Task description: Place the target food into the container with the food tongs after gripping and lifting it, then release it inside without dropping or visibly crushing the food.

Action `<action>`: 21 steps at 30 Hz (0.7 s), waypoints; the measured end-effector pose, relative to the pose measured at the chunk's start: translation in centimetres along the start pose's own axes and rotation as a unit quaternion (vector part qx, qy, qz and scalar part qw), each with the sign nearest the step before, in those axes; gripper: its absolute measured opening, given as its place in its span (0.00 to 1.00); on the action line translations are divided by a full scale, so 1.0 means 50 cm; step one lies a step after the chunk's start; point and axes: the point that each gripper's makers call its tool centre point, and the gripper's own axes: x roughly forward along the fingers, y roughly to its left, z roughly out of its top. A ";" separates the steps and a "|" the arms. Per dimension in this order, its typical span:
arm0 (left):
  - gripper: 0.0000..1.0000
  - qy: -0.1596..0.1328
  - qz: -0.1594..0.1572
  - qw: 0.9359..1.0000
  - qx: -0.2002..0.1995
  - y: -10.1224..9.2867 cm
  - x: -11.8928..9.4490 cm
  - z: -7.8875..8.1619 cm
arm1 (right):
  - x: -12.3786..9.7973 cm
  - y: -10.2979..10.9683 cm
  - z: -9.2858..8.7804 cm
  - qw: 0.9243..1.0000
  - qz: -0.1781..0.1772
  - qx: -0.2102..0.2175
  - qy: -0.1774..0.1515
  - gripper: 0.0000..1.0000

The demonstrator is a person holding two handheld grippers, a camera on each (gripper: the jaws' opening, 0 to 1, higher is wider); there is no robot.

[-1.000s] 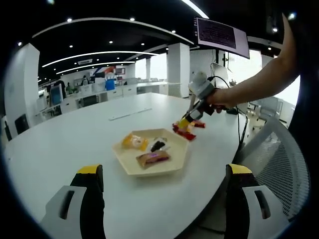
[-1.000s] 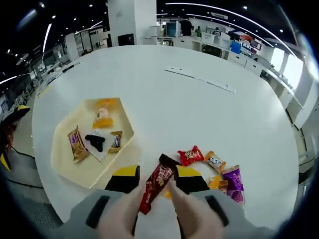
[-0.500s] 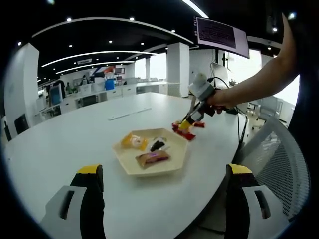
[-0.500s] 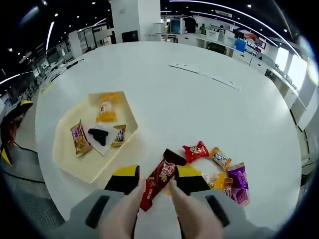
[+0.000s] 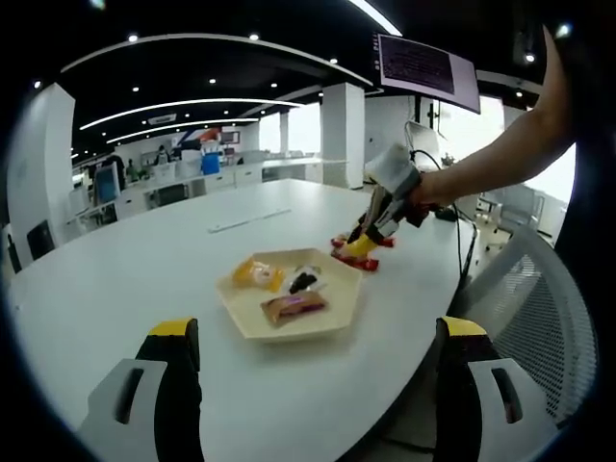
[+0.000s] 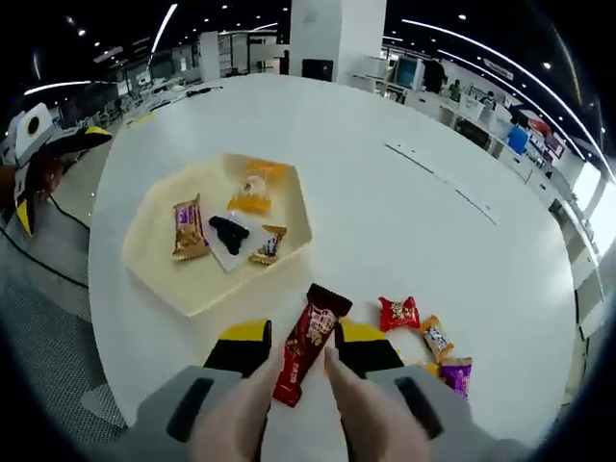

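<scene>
My right gripper (image 6: pixel 306 348) is shut on a pair of beige food tongs (image 6: pixel 358 416). The tongs pinch a red-brown wrapped snack bar (image 6: pixel 310 337), held in the air just short of the near rim of the cream hexagonal tray (image 6: pixel 162 279). Several wrapped snacks lie in that tray. In the left gripper view the right gripper (image 5: pixel 377 223) hangs from a person's arm above the loose candies (image 5: pixel 358 254), right of the tray (image 5: pixel 289 332). My left gripper (image 5: pixel 318 385) stands open near the table edge, nothing between its jaws.
Loose candies lie on the white round table: a red one (image 6: pixel 397 313), an orange one (image 6: pixel 438 338), a purple one (image 6: pixel 454 373). A mesh chair (image 5: pixel 539 308) stands at the table's right. The left gripper (image 6: pixel 34 144) shows beyond the table edge.
The right gripper has risen and swung toward the tray with the snack bar still pinched in the tongs. The left gripper has stayed put.
</scene>
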 end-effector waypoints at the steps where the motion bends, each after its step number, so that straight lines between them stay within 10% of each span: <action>1: 0.99 0.000 0.000 1.000 0.000 0.000 0.000 0.000 | 0.000 -0.003 0.000 1.000 0.001 -0.007 0.001 0.26; 21: 0.99 0.002 0.000 1.000 -0.002 0.001 0.000 -0.003 | 0.035 0.001 -0.001 1.000 -0.016 0.002 -0.008 0.28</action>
